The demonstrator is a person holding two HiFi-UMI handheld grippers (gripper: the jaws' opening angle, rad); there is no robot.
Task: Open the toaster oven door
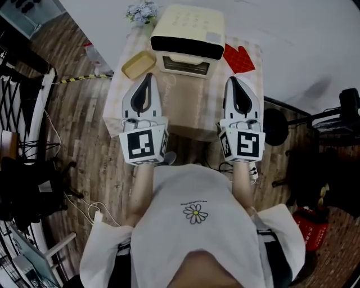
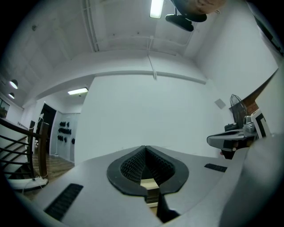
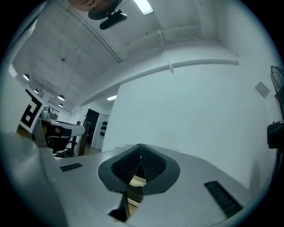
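A cream toaster oven [image 1: 187,40] stands at the far end of a small cloth-covered table [image 1: 185,118], its glass door [image 1: 185,63] closed and facing me. My left gripper [image 1: 148,76] hangs above the table's left half, short of the oven's front, jaws shut and empty. The right gripper [image 1: 232,80] is level with it on the right, also shut and empty. In the left gripper view the jaws [image 2: 145,148] meet at a point against a white wall. The right gripper view shows its jaws [image 3: 140,145] closed the same way. Neither of these two views shows the oven.
A yellow tray [image 1: 139,64] lies left of the oven and a red oven mitt [image 1: 238,58] right of it. A small flower bunch [image 1: 142,11] sits behind the oven. Wooden floor surrounds the table, with black stands [image 1: 337,121] to the right and cables at the left.
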